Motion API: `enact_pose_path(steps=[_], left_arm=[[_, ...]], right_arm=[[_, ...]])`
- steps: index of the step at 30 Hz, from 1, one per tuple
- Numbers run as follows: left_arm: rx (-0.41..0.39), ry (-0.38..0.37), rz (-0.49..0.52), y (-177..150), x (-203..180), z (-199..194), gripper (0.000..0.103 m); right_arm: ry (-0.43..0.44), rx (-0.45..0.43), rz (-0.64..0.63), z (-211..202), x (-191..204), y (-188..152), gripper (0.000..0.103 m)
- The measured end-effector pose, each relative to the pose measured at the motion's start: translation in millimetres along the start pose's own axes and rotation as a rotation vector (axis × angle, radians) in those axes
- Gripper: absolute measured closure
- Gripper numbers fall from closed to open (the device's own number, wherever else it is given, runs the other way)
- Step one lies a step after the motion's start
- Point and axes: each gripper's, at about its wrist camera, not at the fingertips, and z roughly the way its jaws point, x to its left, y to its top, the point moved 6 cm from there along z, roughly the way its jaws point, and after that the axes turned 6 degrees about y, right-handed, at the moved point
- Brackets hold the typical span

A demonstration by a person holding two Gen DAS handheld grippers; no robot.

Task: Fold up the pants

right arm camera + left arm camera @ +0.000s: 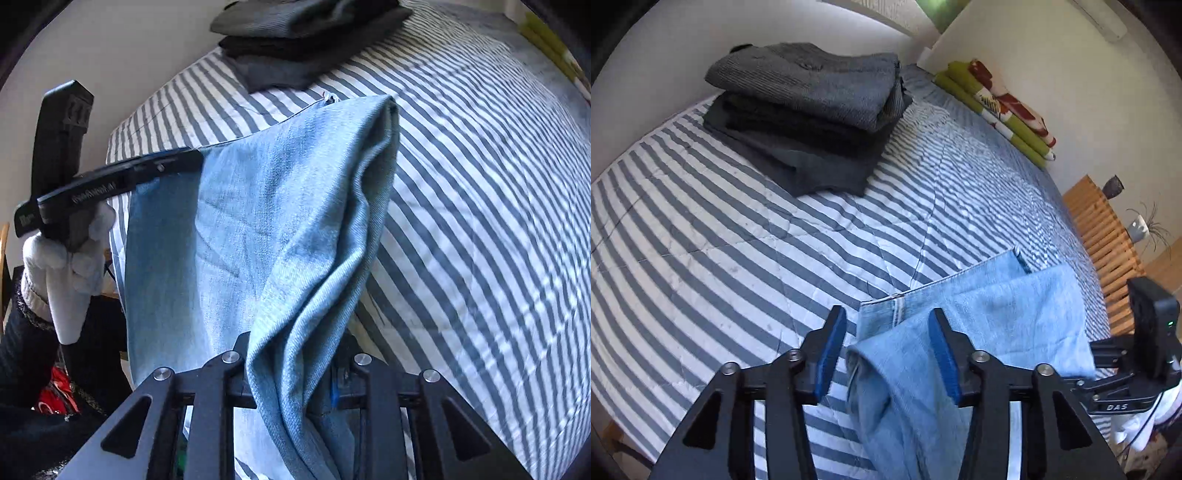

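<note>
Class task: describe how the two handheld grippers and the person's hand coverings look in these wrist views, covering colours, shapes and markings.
The left gripper has black angular arms with silver rivets and blue pads. The right gripper has the same black linkage and silver rivets. Seen from the right wrist view, the left hand wears a fluffy white glove and a dark sleeve; white lettering marks the black gripper frames.

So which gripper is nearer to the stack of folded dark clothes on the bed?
Left. The left gripper faces the stack of folded dark clothes across bare striped cover, while the right gripper, gripping the jeans, sits farther back.
</note>
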Motion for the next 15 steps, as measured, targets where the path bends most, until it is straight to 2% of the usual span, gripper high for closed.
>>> enact_pose_path(steps=[1, 2, 3, 6, 8, 9, 11, 12, 15], left_arm=[[-0.004, 0.000, -0.033, -7, 3, -9, 0.026], [0.002, -0.002, -0.064, -19, 2, -19, 0.020], [0.016, -0.007, -0.079, -29, 3, -23, 0.020], [0.081, 0.028, -0.078, -60, -5, -20, 0.019], [0.133, 0.050, -0.063, -80, -13, -7, 0.018], [0.163, 0.075, -0.059, -89, -14, 2, 0.018], [0.202, 0.113, -0.065, -103, -13, 18, 0.016], [0.166, 0.106, -0.062, -103, -13, 18, 0.014], [0.128, 0.092, -0.060, -106, -9, 19, 0.014]], right_arm=[[0.004, -0.020, 0.026, 0, -7, -9, 0.080], [0.005, -0.040, 0.039, 2, -10, -12, 0.075], [0.005, -0.061, 0.041, 2, -15, -13, 0.068], [-0.033, -0.140, 0.043, -9, -37, -8, 0.066], [0.001, -0.193, 0.053, -19, -46, -5, 0.062], [0.031, -0.202, 0.055, -22, -49, -6, 0.056], [0.066, -0.187, 0.030, -20, -48, -9, 0.049], [0.060, -0.186, 0.015, -19, -46, -14, 0.049], [0.040, -0.164, -0.031, -6, -44, -25, 0.047]])
